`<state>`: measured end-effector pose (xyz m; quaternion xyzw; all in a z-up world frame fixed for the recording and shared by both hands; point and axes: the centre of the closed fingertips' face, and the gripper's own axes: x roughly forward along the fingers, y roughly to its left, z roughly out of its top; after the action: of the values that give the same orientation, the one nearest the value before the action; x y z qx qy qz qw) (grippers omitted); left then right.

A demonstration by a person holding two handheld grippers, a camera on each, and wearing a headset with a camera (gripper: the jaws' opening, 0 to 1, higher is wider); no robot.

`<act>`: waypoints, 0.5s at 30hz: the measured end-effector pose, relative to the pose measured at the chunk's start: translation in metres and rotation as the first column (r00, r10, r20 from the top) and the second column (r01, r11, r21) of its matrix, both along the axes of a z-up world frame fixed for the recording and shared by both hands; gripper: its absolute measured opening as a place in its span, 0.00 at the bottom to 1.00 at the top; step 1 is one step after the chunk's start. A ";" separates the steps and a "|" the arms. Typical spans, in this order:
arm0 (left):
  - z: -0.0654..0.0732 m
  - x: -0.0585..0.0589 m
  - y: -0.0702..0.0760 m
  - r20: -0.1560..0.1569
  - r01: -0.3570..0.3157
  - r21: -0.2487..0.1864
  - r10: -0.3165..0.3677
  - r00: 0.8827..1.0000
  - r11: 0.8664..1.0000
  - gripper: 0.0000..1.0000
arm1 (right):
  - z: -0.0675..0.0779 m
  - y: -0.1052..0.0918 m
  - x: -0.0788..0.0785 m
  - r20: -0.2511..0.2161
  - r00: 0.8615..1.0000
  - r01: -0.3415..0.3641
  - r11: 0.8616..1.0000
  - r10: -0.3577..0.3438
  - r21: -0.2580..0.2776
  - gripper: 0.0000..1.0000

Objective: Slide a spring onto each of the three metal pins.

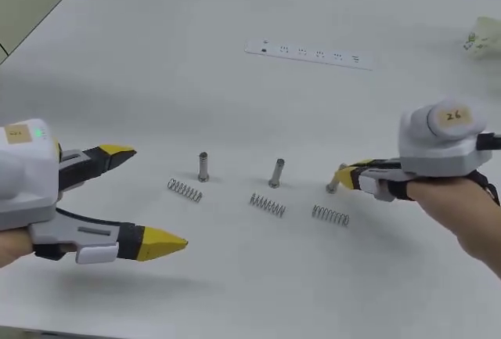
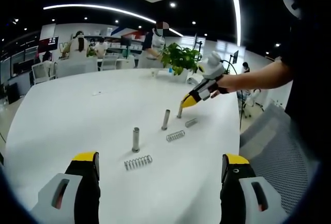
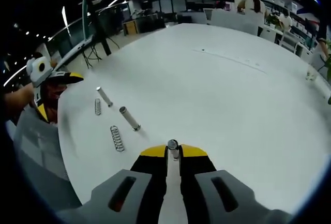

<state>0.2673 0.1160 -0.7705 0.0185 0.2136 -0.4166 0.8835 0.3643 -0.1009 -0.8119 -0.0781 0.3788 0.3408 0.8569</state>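
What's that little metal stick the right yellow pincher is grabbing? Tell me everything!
It is a short, shiny grey metal pin with a round flat top, standing on the white table. The right gripper has its yellow-tipped jaws shut on it. It wears no spring yet; one spring lies on the table close by, not touching it.

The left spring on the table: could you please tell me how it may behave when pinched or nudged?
The left spring is a thin open coil, so it probably squashes or bends if pinched hard. Lying on its side on the smooth table, it may well roll when nudged. It looks slight beside the left pin, so likely very light.
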 end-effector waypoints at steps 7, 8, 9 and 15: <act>0.001 0.000 0.000 0.001 0.001 0.000 -0.001 1.000 1.000 0.96 | -0.002 0.000 -0.003 -0.006 1.000 -0.012 1.000 0.012 -0.017 0.06; 0.001 -0.001 0.000 0.000 -0.001 0.000 0.001 1.000 1.000 0.96 | -0.002 0.000 -0.003 -0.006 1.000 -0.011 1.000 0.011 -0.018 0.07; 0.001 0.000 0.001 0.002 -0.001 0.001 0.001 1.000 1.000 0.96 | -0.002 -0.001 -0.003 -0.006 1.000 -0.011 1.000 0.011 -0.018 0.07; 0.001 -0.001 0.001 -0.002 -0.004 0.000 0.004 1.000 1.000 0.96 | -0.003 -0.001 -0.005 -0.012 1.000 -0.012 1.000 0.012 -0.007 0.13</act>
<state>0.2667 0.1173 -0.7700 0.0178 0.2145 -0.4146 0.8842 0.3588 -0.1016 -0.8144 -0.0812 0.3845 0.3453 0.8523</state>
